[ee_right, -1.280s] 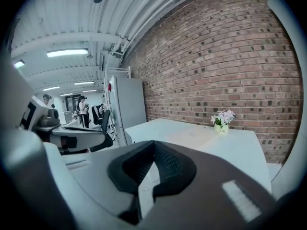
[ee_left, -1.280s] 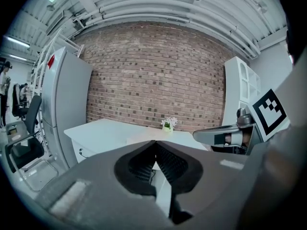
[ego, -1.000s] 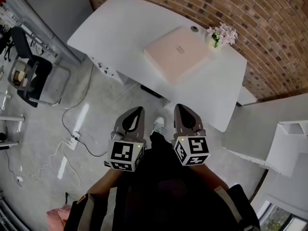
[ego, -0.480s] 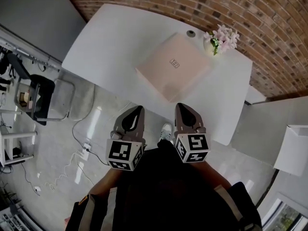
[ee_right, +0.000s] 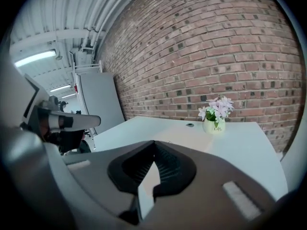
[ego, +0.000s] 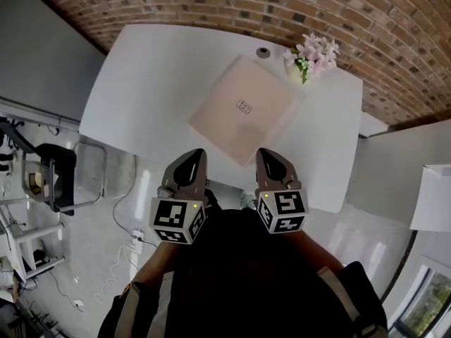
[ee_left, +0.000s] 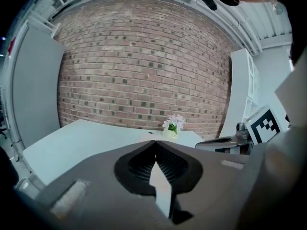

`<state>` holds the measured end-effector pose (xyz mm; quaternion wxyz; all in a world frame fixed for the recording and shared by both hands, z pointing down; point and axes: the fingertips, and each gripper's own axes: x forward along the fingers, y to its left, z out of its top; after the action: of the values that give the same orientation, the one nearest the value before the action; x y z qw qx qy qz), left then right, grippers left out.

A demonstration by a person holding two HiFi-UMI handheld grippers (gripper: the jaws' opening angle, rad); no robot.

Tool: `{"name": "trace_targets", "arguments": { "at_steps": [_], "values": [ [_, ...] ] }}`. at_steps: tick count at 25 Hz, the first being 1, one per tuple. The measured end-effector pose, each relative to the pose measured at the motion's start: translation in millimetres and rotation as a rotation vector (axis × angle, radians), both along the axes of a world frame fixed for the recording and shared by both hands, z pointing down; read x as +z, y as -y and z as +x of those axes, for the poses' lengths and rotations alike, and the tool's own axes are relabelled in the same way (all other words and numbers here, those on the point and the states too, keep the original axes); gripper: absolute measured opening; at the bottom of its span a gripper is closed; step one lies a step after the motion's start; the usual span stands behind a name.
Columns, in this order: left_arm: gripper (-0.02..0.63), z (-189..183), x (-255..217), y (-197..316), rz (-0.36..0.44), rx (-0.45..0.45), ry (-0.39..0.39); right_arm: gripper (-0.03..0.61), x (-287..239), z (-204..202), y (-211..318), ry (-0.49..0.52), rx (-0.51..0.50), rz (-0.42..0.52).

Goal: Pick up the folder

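Observation:
A pale pink folder [ego: 241, 110] lies flat on the white table [ego: 141, 83], turned at an angle, its near corner close to the table's front edge. My left gripper [ego: 194, 153] hangs shut and empty at the front edge, just left of that corner. Shut too, with nothing in it, my right gripper [ego: 264, 153] hovers over the table just right of the corner. In the left gripper view the jaws [ee_left: 154, 143] meet at the tips; the right gripper view shows its jaws [ee_right: 153, 144] closed likewise, with the folder [ee_right: 184, 135] showing just beyond them.
A small vase of pink flowers [ego: 307, 53] stands at the table's far right by the brick wall [ego: 394, 41]. A round cable port [ego: 263, 51] sits beside it. A black chair [ego: 53, 178] and floor cables [ego: 113, 273] lie to the left. A white shelf unit [ego: 433, 196] stands right.
Both grippers have come forward from over the floor to the table's front edge, near the folder's corner. The jaws stayed shut.

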<state>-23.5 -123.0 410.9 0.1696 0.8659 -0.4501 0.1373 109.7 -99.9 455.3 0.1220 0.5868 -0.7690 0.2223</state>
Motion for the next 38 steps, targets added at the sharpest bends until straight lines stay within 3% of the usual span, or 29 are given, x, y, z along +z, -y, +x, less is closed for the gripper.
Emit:
{"name": "trace_targets", "arguments": {
  "at_steps": [7, 11, 12, 13, 24, 29, 38],
  "values": [
    [0.005, 13, 12, 69, -0.018, 0.251, 0.001, 0.003, 7, 7, 33, -0.041, 0.207, -0.033],
    [0.080, 21, 30, 102, -0.074, 0.382, 0.015, 0.003, 18, 16, 46, -0.034, 0.323, -0.076],
    [0.108, 22, 37, 108, -0.094, 0.406, 0.020, 0.015, 23, 17, 47, -0.025, 0.340, -0.093],
    [0.132, 22, 45, 113, -0.113, 0.425, 0.025, 0.068, 29, 18, 47, -0.012, 0.354, -0.114],
    [0.301, 20, 140, 147, -0.352, 0.539, 0.098, 0.268, 98, 29, 42, 0.158, 0.507, -0.307],
    [0.347, 22, 177, 149, -0.441, 0.584, 0.135, 0.315, 120, 29, 46, 0.202, 0.523, -0.363],
    [0.373, 33, 206, 151, -0.507, 0.621, 0.154, 0.348, 149, 31, 49, 0.266, 0.535, -0.434]
  ]
}}
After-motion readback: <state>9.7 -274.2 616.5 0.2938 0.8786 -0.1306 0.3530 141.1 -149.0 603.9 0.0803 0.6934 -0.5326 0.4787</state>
